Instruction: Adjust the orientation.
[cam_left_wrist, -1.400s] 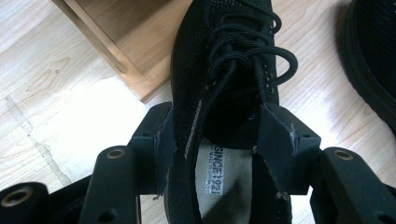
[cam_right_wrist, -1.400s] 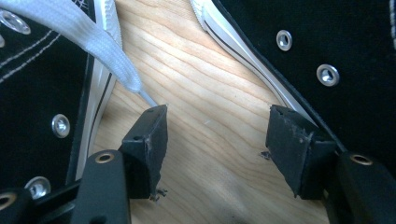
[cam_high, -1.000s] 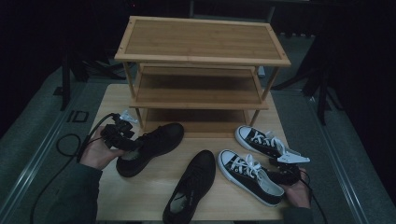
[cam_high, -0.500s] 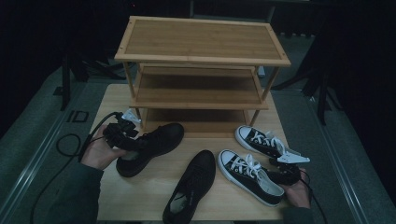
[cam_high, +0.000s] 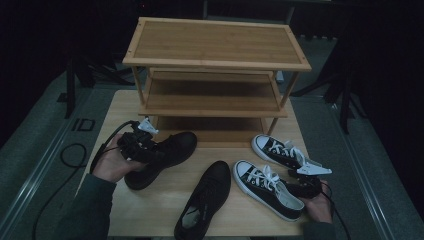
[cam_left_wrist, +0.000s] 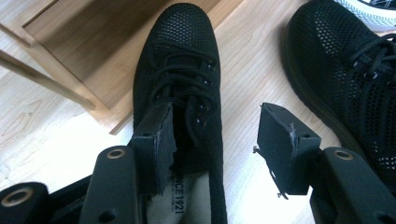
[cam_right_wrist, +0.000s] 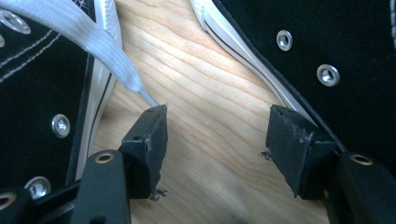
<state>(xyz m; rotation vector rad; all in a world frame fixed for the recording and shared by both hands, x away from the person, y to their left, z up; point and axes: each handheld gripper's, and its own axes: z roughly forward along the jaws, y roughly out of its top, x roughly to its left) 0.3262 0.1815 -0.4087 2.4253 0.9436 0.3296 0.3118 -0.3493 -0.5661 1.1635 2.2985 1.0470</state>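
Four shoes, all on the bench (cam_high: 150, 210), none yet on the rack (cam_high: 215, 60).

Item 1: black mesh lace-up shoe (cam_high: 162, 157), lying at the bench's left, toe pointing toward the rack's lower shelf and just short of it. The left claw (cam_high: 150, 148) sits at its heel end; in the left gripper view one pad reaches into the shoe's mouth (cam_left_wrist: 180, 88) beside the tongue, while the other pad stands clear of the shoe's outer side over bare wood. Jaws moderately wide, nothing pinched. Judged: a grip on the collar is being set up, not made.

Item 2: second black shoe (cam_high: 205, 200), mid-bench, toe toward the rack, untouched.

Items 3 and 4: two black canvas sneakers with white laces, near one (cam_high: 267, 187) and far one (cam_high: 277, 150), at the bench's right, side by side.

Right claw (cam_high: 305, 182): resting low between the two sneakers; the right gripper view shows its jaws wide over bare wood, a white lace tip just by one pad, holding nothing.

Rack: bamboo, three tiers, at the bench's far side, every visible shelf bare.

Status, as judged: shelving of shoes barely begun. Remaining: close on the first black shoe, lift it to a shelf, then the other three.
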